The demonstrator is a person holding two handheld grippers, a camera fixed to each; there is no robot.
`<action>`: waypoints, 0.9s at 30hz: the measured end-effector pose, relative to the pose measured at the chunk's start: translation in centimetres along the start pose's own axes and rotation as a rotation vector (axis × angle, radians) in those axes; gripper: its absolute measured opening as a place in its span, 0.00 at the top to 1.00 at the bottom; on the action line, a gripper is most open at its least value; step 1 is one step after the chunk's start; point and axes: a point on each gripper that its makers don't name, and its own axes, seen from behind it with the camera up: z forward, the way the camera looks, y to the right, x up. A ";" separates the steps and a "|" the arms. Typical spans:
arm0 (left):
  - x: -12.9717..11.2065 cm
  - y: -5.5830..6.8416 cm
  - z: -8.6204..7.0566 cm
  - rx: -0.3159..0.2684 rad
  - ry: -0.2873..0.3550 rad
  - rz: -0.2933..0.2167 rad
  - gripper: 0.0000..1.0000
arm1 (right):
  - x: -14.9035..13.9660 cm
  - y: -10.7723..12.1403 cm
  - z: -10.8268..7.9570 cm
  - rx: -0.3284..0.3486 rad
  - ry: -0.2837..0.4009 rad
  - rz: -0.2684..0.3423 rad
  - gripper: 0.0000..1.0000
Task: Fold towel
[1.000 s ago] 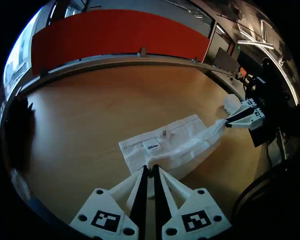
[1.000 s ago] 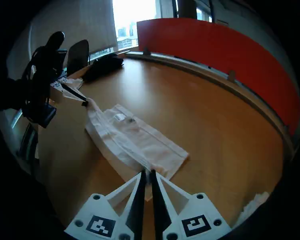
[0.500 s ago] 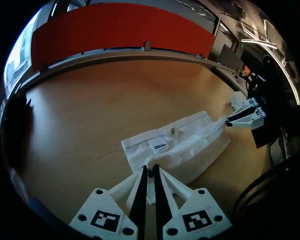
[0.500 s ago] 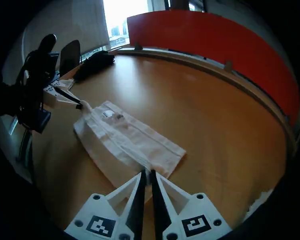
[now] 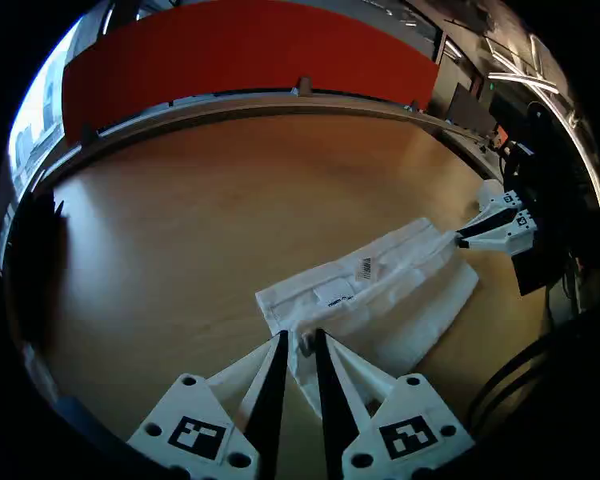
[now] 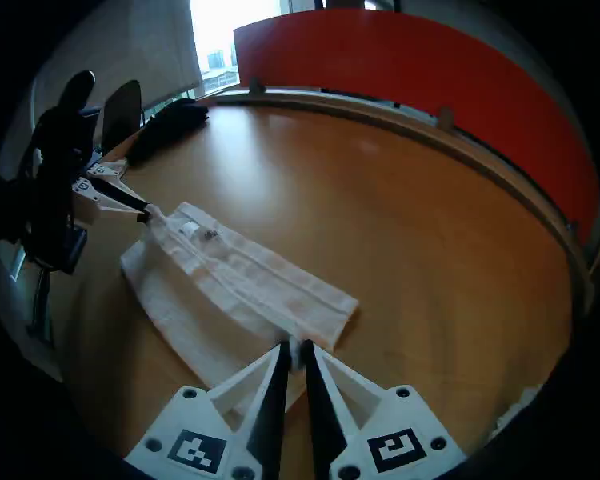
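Towel (image 5: 396, 280) between left claw (image 5: 300, 342), right claw (image 6: 296, 349)

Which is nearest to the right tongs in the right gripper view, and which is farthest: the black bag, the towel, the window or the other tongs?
1. Towel: its near corner sits between the tips of the right tongs.
2. Left tongs: at the towel's far end, to the left.
3. Black bag: farther up the table, near its left edge.
4. Window: beyond the table, at the back.

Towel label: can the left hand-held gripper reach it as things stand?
Probably yes: the label lies uncovered on the towel just ahead of the left hand-held gripper, nothing between. The towel's corner sits between its fingers, though.
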 end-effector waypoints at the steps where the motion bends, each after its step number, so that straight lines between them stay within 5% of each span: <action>1: 0.0 -0.1 0.1 0.004 -0.002 0.003 0.76 | 0.1 0.1 0.1 -0.003 0.000 0.000 0.83; 5: 0.1 -0.6 0.5 0.020 -0.007 0.014 0.75 | 0.4 0.4 0.5 -0.018 0.001 0.002 0.76; 12: 0.3 -1.4 0.9 0.041 -0.008 0.035 0.59 | 0.8 1.2 1.0 -0.045 0.000 0.004 0.56; 27: 1.5 -2.8 0.9 0.076 0.007 0.060 0.34 | 2.0 2.8 1.4 -0.086 0.020 0.006 0.38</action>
